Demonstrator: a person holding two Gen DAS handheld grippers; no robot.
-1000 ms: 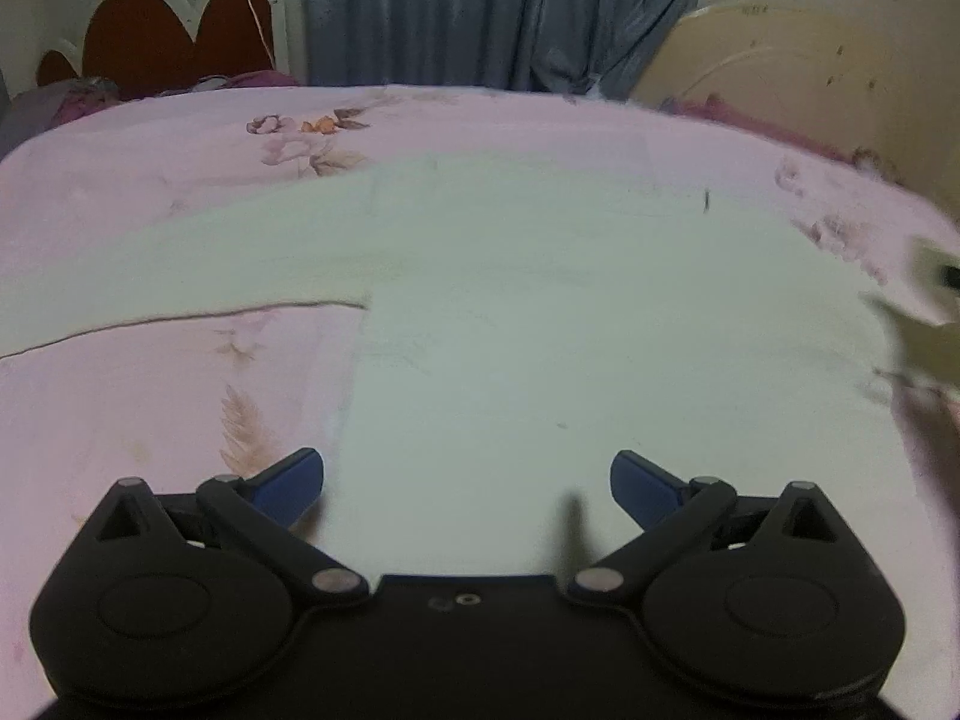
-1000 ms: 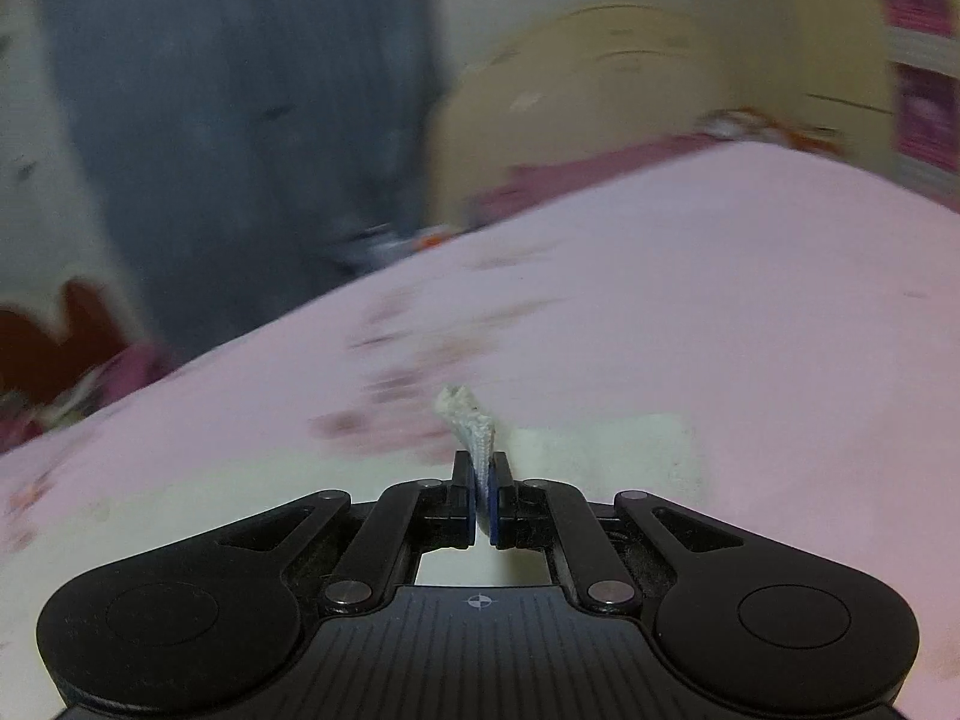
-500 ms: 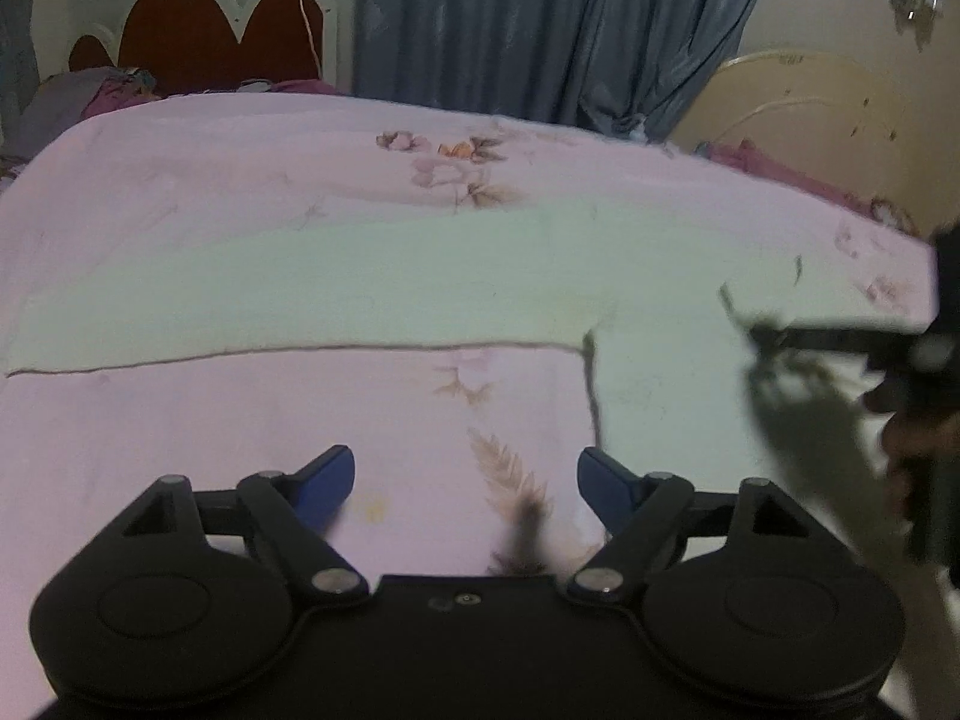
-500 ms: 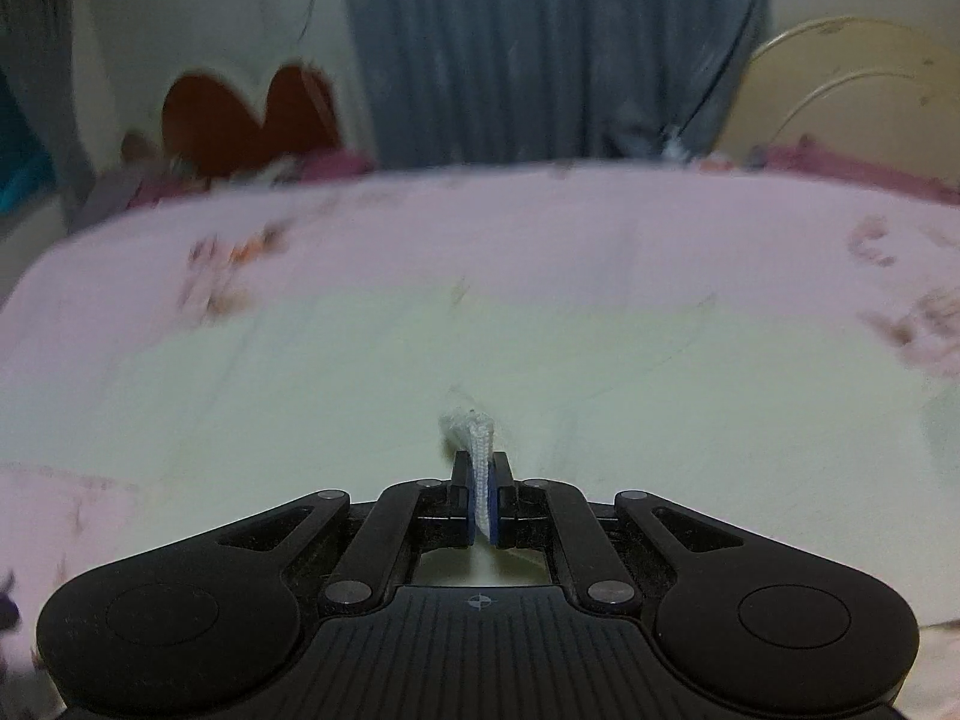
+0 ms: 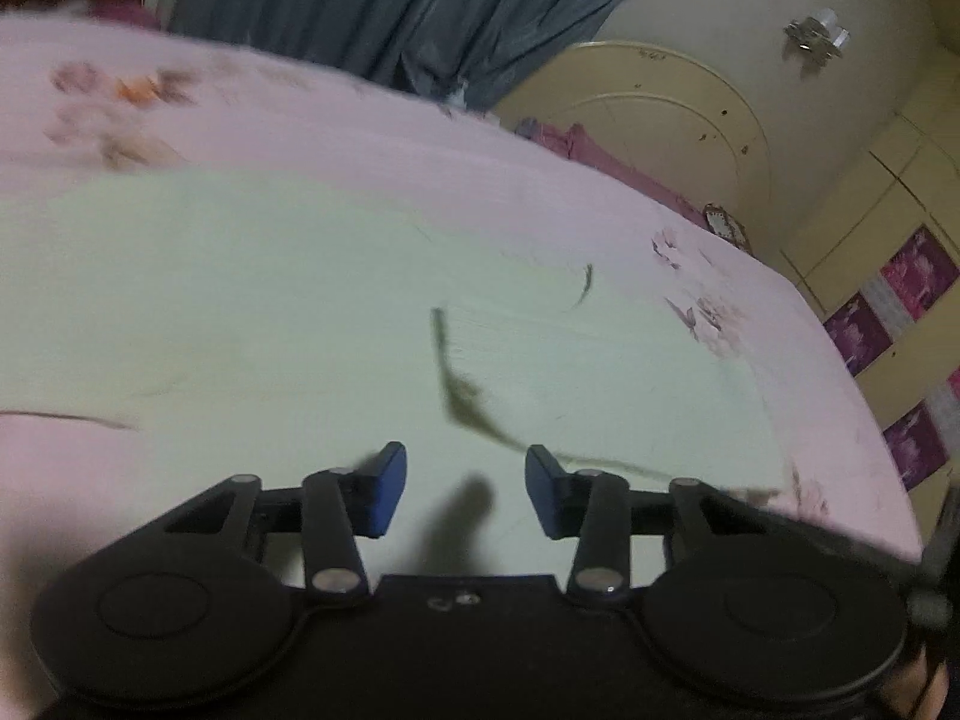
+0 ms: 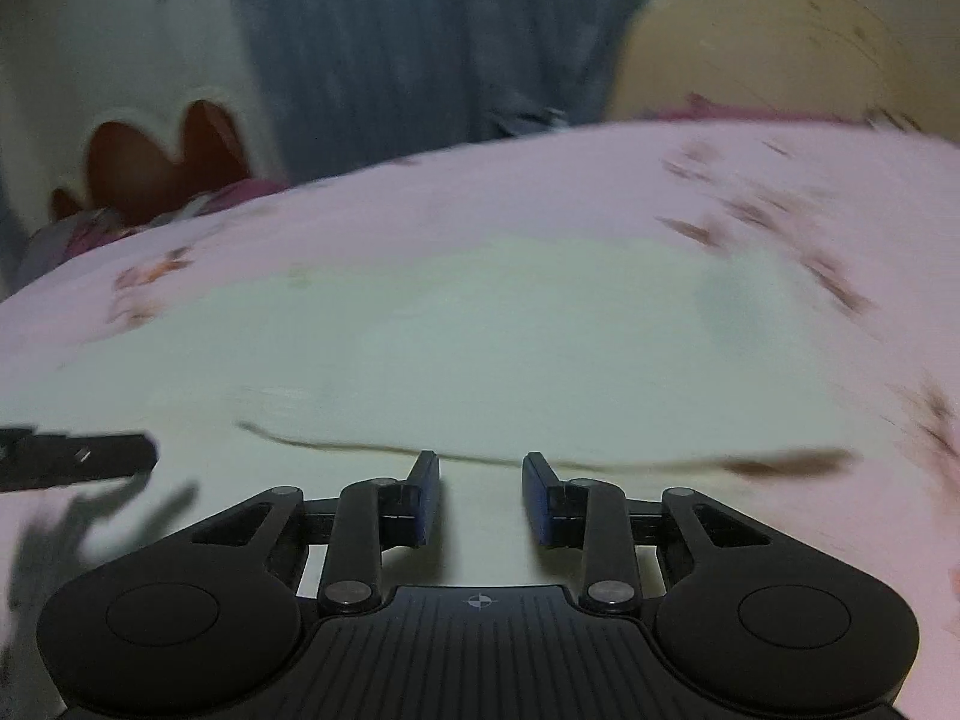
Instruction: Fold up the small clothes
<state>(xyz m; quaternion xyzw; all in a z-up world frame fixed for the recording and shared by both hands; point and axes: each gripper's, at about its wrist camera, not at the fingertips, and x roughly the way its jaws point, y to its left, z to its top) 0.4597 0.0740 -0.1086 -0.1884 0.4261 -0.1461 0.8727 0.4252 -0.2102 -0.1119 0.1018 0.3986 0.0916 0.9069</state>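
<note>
A pale cream garment (image 5: 252,312) lies flat on the pink floral bedsheet (image 5: 390,138). A folded edge of it runs across the cloth just ahead of my left gripper (image 5: 465,489), which is open and empty low over the garment. In the right wrist view the same garment (image 6: 510,354) fills the middle, with a folded edge (image 6: 372,447) just beyond my right gripper (image 6: 480,495), which is open and empty. The left gripper's tip (image 6: 78,459) shows at that view's left edge. Both views are blurred.
Blue-grey curtains (image 5: 390,6) hang behind the bed. A cream arched headboard (image 5: 666,120) stands at the far right and a red scalloped headboard (image 6: 162,162) at the far left. Cupboards with pink panels (image 5: 900,300) line the right wall.
My right gripper has opened and let go of the garment corner it held; that part now lies folded over the body. My left gripper has swung right over the garment and narrowed its opening.
</note>
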